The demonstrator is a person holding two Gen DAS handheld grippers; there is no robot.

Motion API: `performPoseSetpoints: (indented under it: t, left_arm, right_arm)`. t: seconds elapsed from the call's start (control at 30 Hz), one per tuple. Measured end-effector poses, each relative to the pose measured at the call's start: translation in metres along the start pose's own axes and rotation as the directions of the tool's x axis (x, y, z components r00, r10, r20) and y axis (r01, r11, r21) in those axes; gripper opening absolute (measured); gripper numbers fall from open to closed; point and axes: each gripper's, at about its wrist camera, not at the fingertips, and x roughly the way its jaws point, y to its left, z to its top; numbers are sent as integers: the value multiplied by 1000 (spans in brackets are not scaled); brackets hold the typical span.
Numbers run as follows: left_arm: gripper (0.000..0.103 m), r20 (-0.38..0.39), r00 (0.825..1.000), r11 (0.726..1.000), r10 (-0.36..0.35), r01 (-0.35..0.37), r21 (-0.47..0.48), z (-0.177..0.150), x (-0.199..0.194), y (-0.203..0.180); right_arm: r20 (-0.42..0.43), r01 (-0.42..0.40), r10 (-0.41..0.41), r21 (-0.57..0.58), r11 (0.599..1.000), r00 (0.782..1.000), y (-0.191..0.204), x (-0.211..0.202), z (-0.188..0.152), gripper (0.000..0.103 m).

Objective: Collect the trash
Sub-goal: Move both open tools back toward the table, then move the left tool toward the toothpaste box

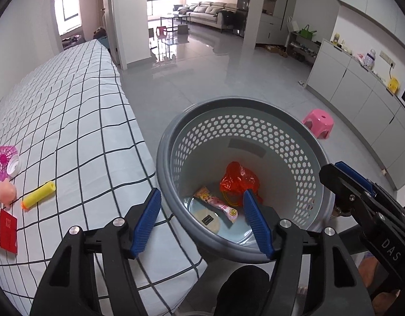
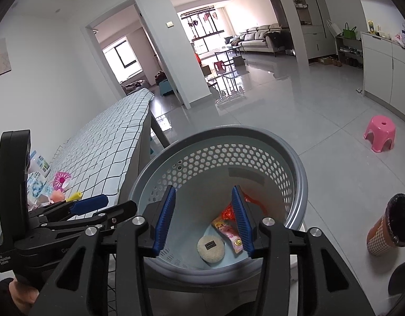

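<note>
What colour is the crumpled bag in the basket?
Red-orange bag, clearest in the left wrist view, lying at the bottom of the basket.

Checked tablecloth table (image 1: 78,121), yellow foam tube (image 1: 39,194), pink peach (image 1: 6,190), red card (image 1: 8,229)

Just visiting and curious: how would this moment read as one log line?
left gripper: open, empty | right gripper: open, empty | basket: red bag, pink wrapper, round pad | table: yellow tube waiting

The basket (image 1: 302,142) stands on the floor right of the table (image 1: 78,110), holding a wrapper (image 1: 218,204).
</note>
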Motion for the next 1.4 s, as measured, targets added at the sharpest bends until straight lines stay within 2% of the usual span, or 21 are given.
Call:
performPoseSetpoints:
  t: [0.2, 0.3, 0.5, 0.57, 0.8, 1.0, 1.13, 1.2, 1.27, 1.4]
  left_arm:
    - [71, 19, 1000, 999, 17, -16, -36, 0, -10, 15]
    - [75, 38, 998, 998, 46, -44, -51, -2, -20, 27]
    - [81, 72, 992, 991, 104, -97, -95, -10, -39, 57]
    - [82, 90, 987, 986, 134, -123, -116, -15, -49, 70]
    - [88, 108, 970, 963, 217, -194, -188, -32, -75, 115]
    - [90, 96, 949, 928, 300, -267, -258, -43, -88, 159]
    - [90, 66, 947, 914, 313, -282, -293, -41, -81, 185]
    - [90, 63, 957, 915, 282, -248, -318, -38, -79, 194]
    - [90, 78, 961, 916, 267, -228, -329, -34, -79, 196]
    - [90, 95, 957, 923, 273, -232, -309, -17, -72, 190]
  right_arm:
    - [-2, -7, 7, -24, 1000, 1000, 14, -2, 0, 51]
    - [-2, -21, 21, -41, 999, 1000, 28, -2, 1, 56]
    - [-17, -60, 58, -95, 994, 998, 60, 3, 0, 58]
    - [-19, -74, 72, -115, 991, 997, 72, 5, -3, 62]
    - [-63, -153, 144, -173, 973, 988, 122, 22, -13, 62]
    - [-102, -204, 185, -216, 955, 977, 159, 37, -24, 62]
    - [-118, -215, 192, -238, 947, 974, 170, 38, -26, 62]
    - [-116, -211, 187, -246, 946, 975, 172, 37, -25, 62]
    - [-109, -203, 181, -246, 948, 977, 172, 35, -23, 62]
    - [-97, -182, 163, -244, 952, 982, 169, 31, -20, 62]
